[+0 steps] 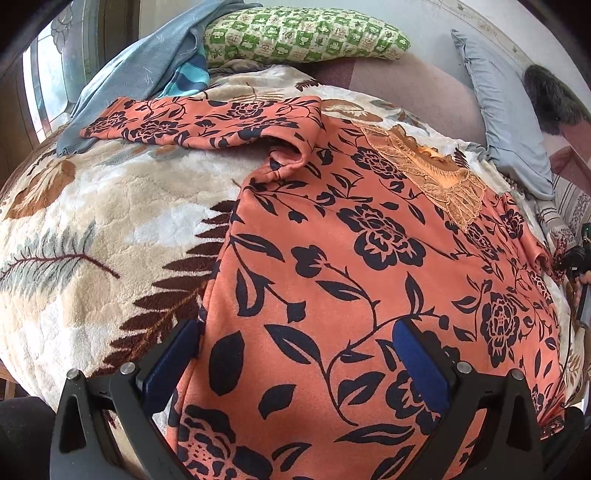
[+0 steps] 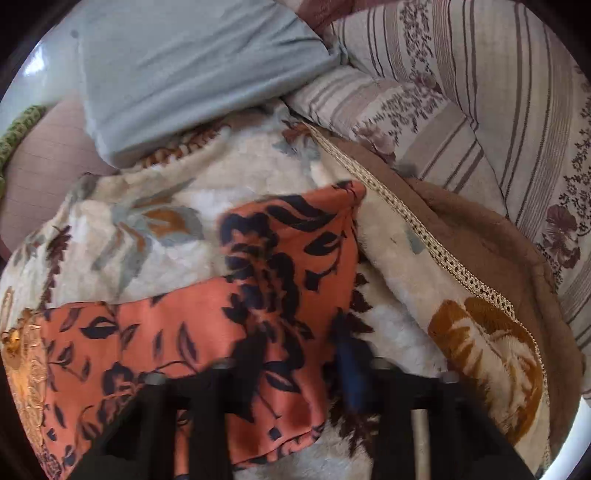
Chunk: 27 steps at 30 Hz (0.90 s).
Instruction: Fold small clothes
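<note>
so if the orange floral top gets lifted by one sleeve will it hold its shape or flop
Probably flop: the orange floral top lies flat with soft creases at the armpit. Its long sleeve drapes limply, so it would likely trail. The plush blanket may drag on it.

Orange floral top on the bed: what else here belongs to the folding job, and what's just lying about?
In the job: orange floral top, left hand-held gripper, right hand-held gripper.
Lying about: green checked pillow, grey-blue pillow, striped floral bedding, blue garment.
</note>
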Each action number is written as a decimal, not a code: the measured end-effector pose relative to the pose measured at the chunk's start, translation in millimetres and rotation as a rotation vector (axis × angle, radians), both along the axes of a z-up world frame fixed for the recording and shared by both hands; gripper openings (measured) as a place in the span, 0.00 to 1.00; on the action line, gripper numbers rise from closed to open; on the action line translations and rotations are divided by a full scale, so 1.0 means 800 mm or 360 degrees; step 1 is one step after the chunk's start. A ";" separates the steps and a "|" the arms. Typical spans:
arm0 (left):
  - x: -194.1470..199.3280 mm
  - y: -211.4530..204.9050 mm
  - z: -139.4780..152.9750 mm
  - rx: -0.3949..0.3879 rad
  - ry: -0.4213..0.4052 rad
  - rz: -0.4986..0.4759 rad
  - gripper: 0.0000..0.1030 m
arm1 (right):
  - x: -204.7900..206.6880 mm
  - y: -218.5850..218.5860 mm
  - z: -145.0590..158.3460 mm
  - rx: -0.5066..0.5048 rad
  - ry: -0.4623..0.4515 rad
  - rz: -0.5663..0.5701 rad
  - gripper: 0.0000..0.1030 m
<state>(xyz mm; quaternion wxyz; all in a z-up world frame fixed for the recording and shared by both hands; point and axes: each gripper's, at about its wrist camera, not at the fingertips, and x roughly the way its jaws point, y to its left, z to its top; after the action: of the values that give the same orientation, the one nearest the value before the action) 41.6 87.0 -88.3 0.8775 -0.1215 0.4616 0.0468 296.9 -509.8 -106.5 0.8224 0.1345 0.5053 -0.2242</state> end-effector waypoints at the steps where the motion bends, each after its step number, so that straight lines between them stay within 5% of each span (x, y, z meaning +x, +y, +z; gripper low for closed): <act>1: 0.000 0.002 0.000 -0.0009 -0.0001 0.0003 1.00 | -0.001 -0.005 -0.001 0.0003 0.0005 -0.0019 0.06; 8: -0.003 0.019 0.005 -0.0178 -0.0029 0.0085 1.00 | -0.015 0.065 0.090 0.0063 -0.0305 0.0204 0.05; 15: -0.015 0.041 0.022 -0.0230 -0.0115 0.0160 1.00 | -0.041 0.292 0.201 0.0309 -0.0688 0.0797 0.05; 19: -0.019 0.051 0.025 -0.0265 -0.0132 0.0201 1.00 | -0.060 0.429 0.193 0.0481 -0.0704 0.1088 0.05; 22: -0.020 0.056 0.024 -0.0289 -0.0131 0.0224 1.00 | -0.058 0.522 0.139 0.0626 -0.0547 0.1290 0.10; 23: -0.021 0.056 0.023 -0.0291 -0.0131 0.0229 1.00 | -0.062 0.553 0.113 0.0619 -0.0465 0.1369 0.16; 24: -0.021 0.057 0.024 -0.0285 -0.0132 0.0233 1.00 | -0.065 0.576 0.088 0.0599 -0.0381 0.1412 0.38; 25: -0.022 0.057 0.024 -0.0275 -0.0137 0.0235 1.00 | -0.067 0.587 0.064 0.0595 -0.0301 0.1406 0.76; 27: -0.024 0.057 0.025 -0.0262 -0.0141 0.0237 1.00 | -0.078 0.580 0.037 0.0718 -0.0284 0.1371 0.81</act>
<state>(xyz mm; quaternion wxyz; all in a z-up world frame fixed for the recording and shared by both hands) 22.7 133.0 -68.5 0.8782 -0.2292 0.4143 0.0683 234.7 -45.8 -77.0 0.8308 0.1069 0.4785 0.2636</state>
